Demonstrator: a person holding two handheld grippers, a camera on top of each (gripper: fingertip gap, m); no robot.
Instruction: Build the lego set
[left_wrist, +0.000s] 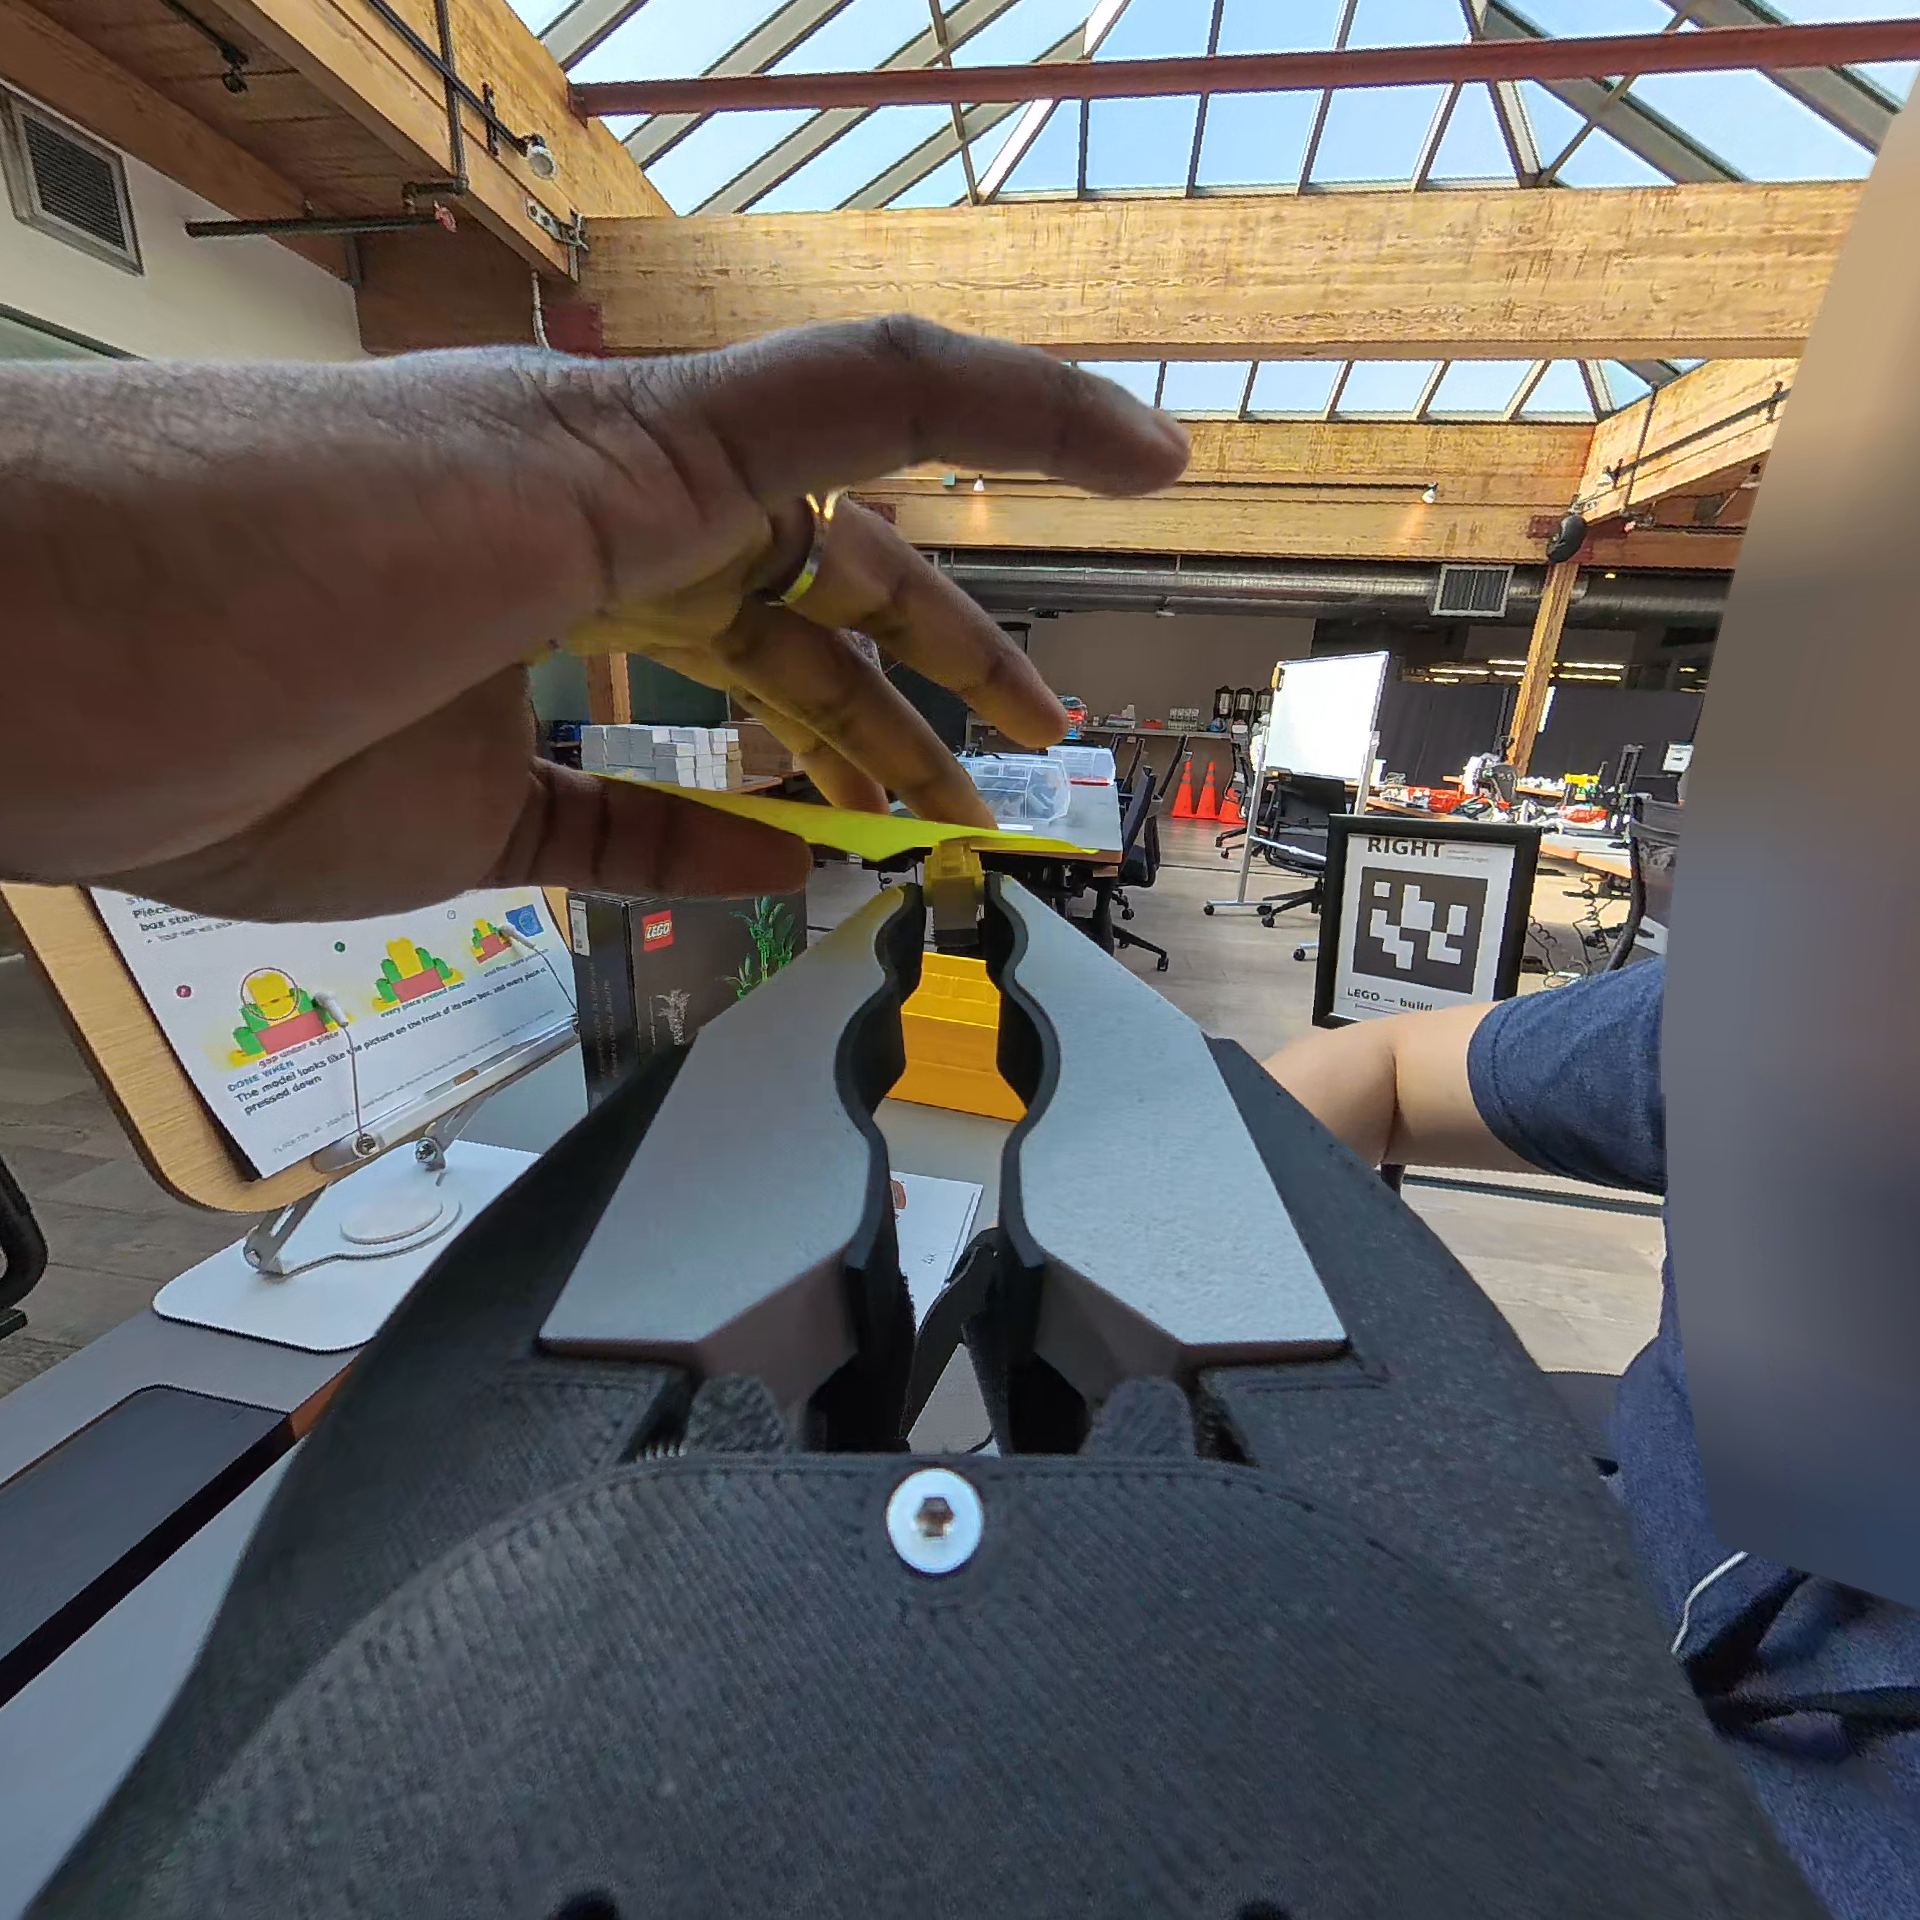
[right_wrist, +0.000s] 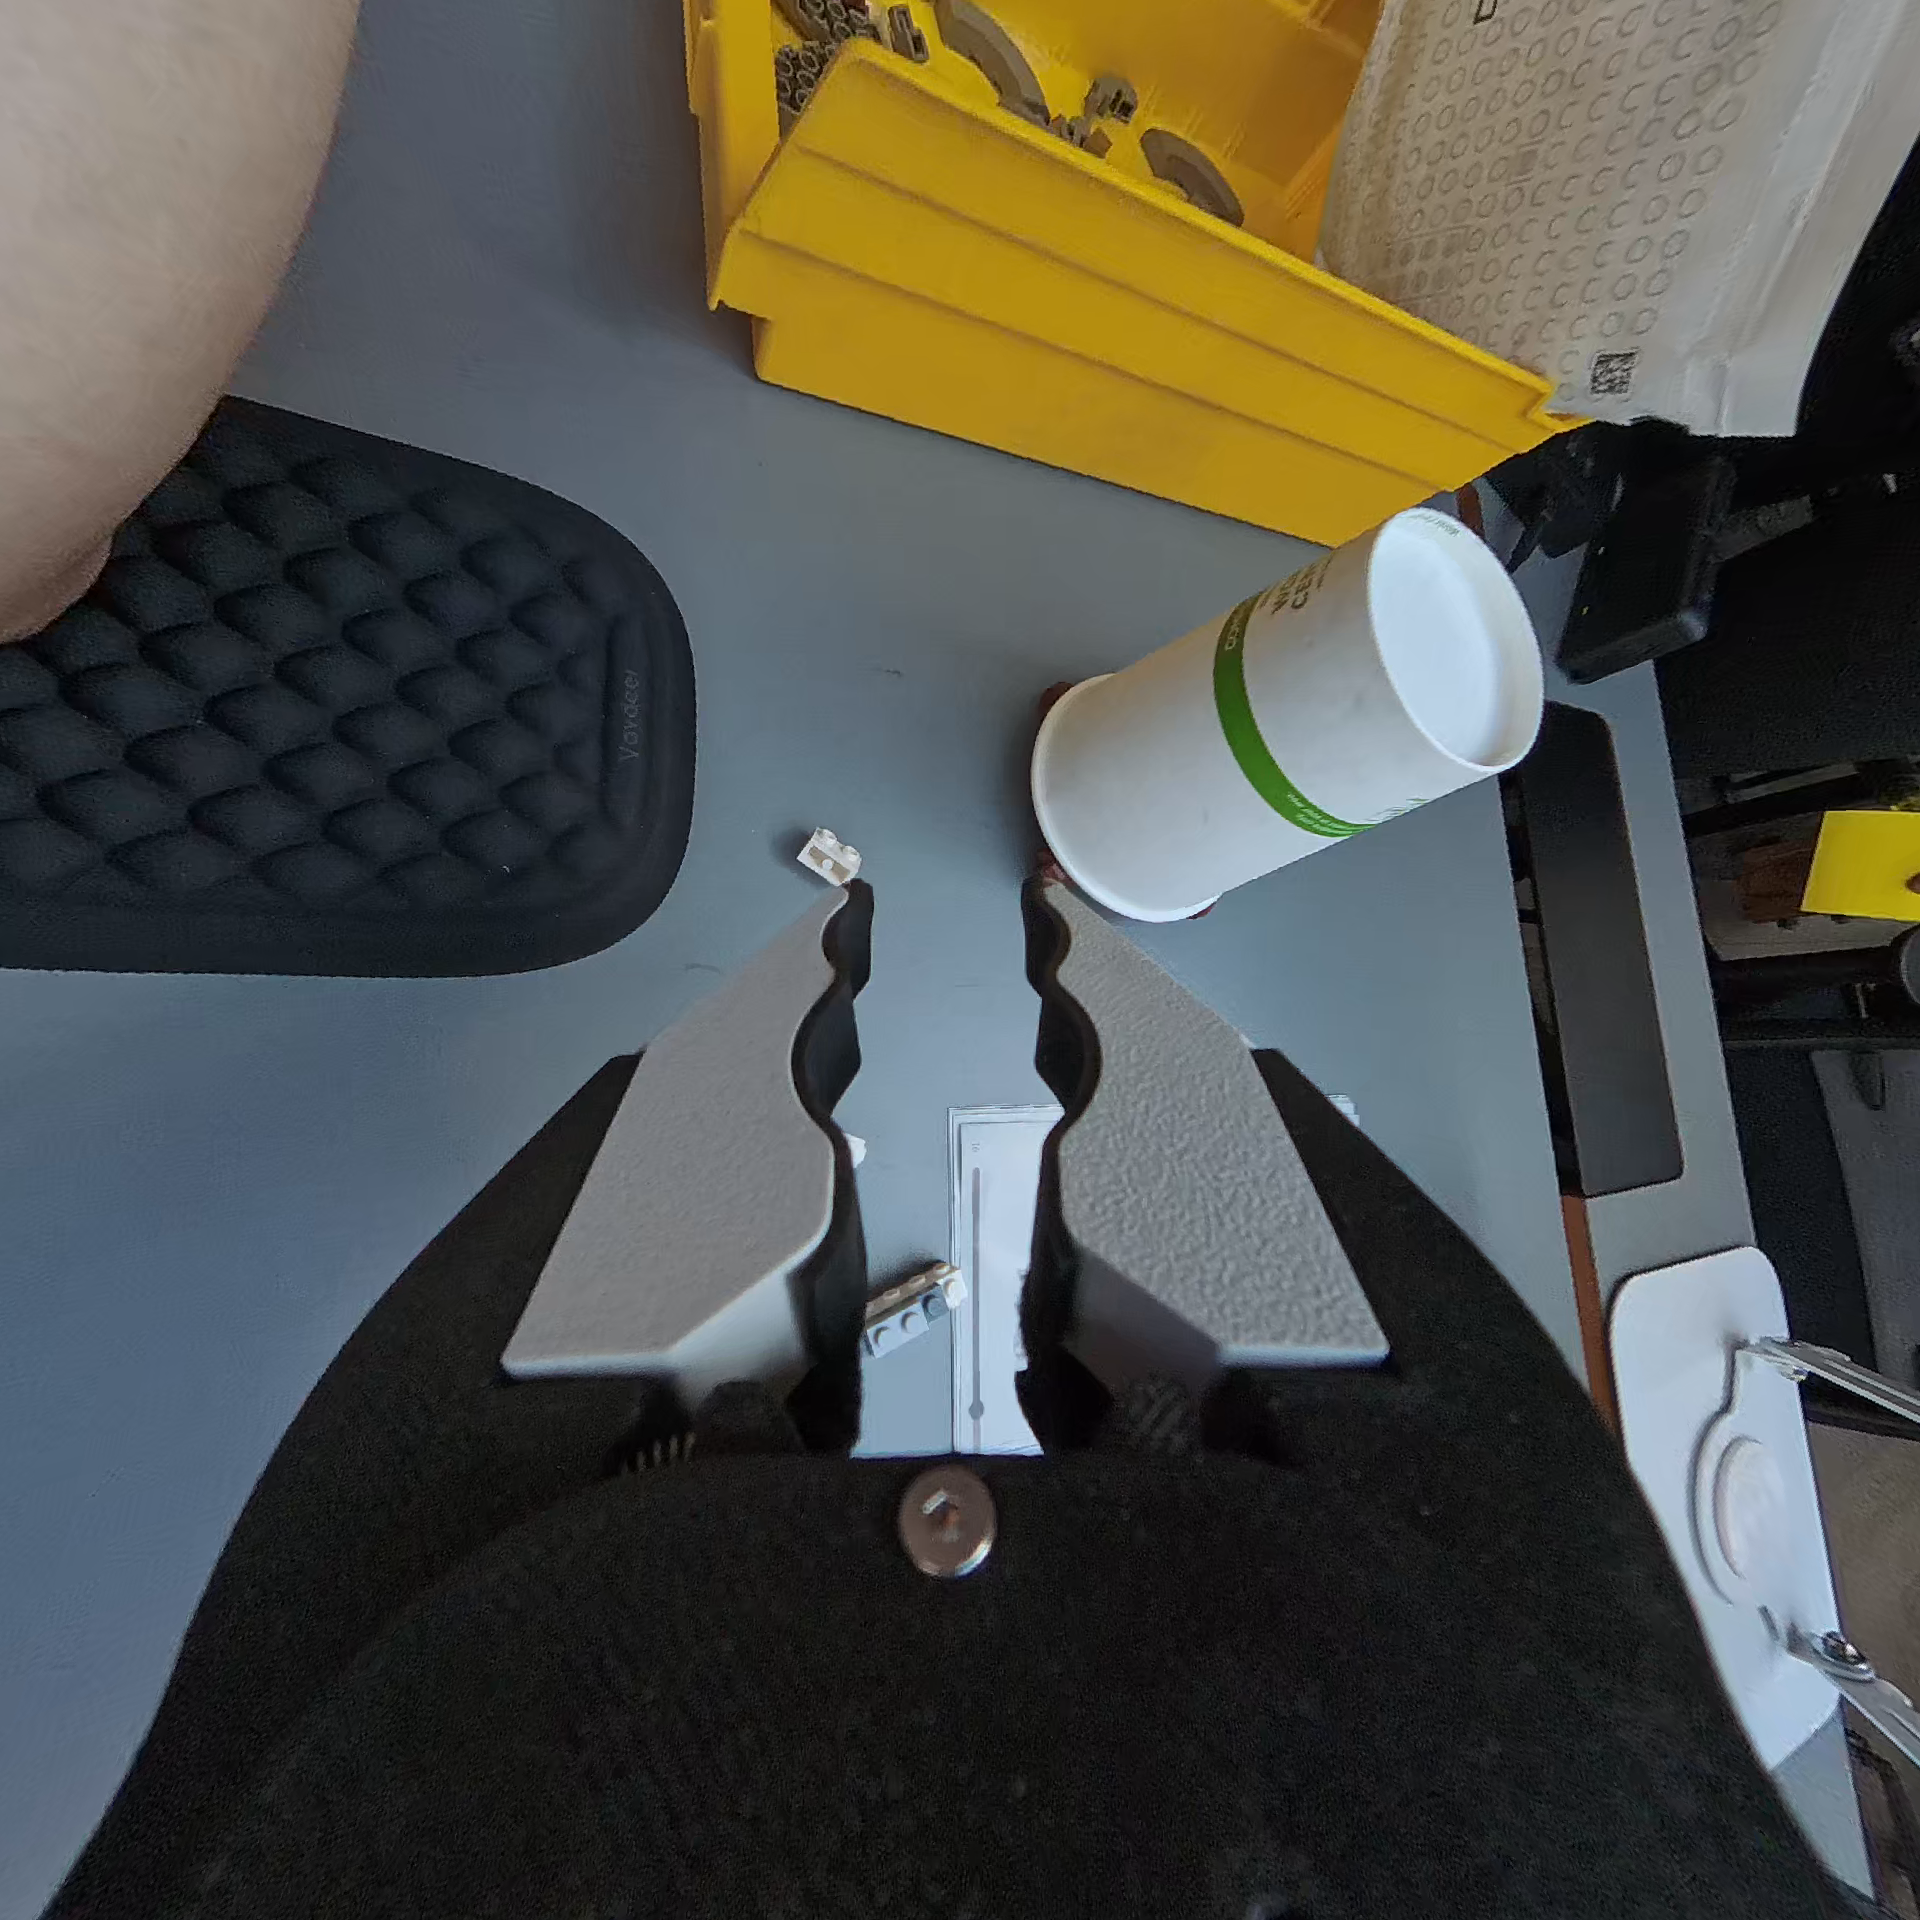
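skylights and heavy wooden beams run above an open workshop, and your grey table carries the parts. at far left in the left view a picture sheet on a stand faces you, with the dark set box beside it. a bare hand reaches across from the left, holding a yellow sheet over your left gripper, whose fingers are nearly closed on a small yellow-and-grey piece.

in the right view, a black padded rest lies left, a small white brick sits just beside your right gripper, which is spread and holds nothing, and a grey stud plate lies between its fingers. the yellow bins up top hold tan pieces, and a white paper cup leans at right.

no assembled model shows, so you look early in the build, with nearly all joining left.
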